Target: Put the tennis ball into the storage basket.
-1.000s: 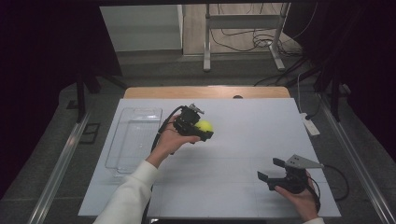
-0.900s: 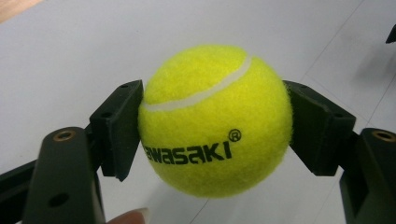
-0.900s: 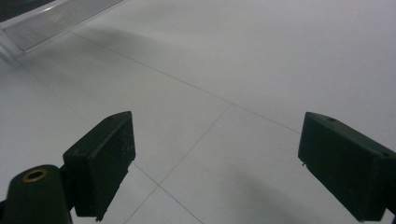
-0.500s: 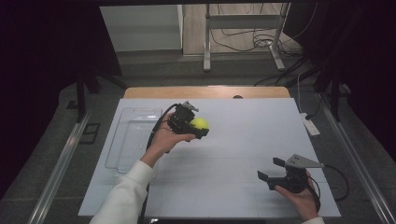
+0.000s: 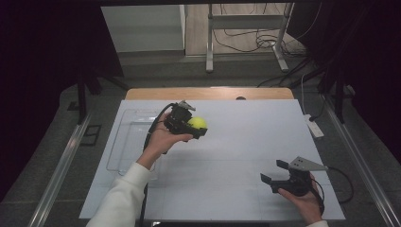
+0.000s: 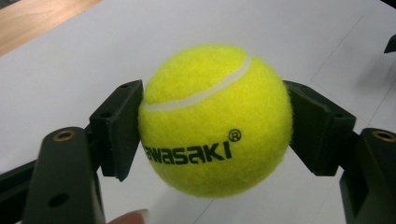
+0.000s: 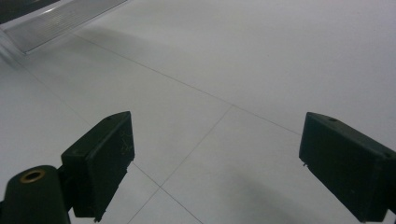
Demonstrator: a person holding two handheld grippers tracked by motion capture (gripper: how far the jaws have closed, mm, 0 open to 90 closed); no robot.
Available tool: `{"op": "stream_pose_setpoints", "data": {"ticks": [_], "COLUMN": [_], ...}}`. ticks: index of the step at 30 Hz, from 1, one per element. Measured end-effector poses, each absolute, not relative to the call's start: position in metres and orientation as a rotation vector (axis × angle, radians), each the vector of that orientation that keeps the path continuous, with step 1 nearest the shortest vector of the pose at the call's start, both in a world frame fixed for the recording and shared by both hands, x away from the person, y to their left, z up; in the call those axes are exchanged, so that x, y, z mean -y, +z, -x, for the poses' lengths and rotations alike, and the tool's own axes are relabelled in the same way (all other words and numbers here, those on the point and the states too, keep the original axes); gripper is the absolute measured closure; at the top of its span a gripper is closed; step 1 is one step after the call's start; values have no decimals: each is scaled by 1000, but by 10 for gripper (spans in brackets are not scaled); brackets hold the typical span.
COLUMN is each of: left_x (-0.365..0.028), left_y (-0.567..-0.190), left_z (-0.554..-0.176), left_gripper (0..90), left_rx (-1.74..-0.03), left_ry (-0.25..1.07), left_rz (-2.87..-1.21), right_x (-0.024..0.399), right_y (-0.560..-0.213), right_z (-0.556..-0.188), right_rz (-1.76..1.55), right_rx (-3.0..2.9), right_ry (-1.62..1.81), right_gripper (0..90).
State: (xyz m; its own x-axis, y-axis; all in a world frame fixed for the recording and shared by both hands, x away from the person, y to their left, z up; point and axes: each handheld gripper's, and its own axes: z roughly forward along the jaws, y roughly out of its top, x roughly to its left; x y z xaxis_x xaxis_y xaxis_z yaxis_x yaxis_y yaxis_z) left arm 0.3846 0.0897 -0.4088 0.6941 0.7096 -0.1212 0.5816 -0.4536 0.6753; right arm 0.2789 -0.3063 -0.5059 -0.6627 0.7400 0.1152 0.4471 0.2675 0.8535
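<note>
Yellow ball clamped in raised left gripper.

Left tool was held up off the counter, clamped tight with the wrist bent; right tool sat low near the counter's front edge, jaws wide apart.

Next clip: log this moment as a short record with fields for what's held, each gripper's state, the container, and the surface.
held object: yellow tennis ball, printed lettering, lifted off the table
left gripper: shut on the ball, a jaw on each side
right gripper: open, empty, low near the table's front right
container: clear plastic tray at the table's left, nothing seen inside
surface: white table
</note>
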Motion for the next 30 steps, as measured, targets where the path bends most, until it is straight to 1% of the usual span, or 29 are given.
{"op": "stream_pose_setpoints", "data": {"ticks": [14, 21, 30], "left_x": [-106, -112, -126], "left_y": [-404, -404, -400], "left_z": [-383, -384, -386], "left_gripper": [267, 267, 267], "left_rx": [-1008, -1026, -1056], "left_ry": [252, 275, 322], "left_rz": [-2168, -2173, -2136], "right_x": [307, 307, 306], "right_y": [-505, -505, -505], "right_z": [-279, -279, -279], "right_rz": [-1094, -1093, -1093], "right_rx": [-2224, -2225, -2227], "right_ry": [1350, 1350, 1344], "right_gripper": [89, 88, 89]}}
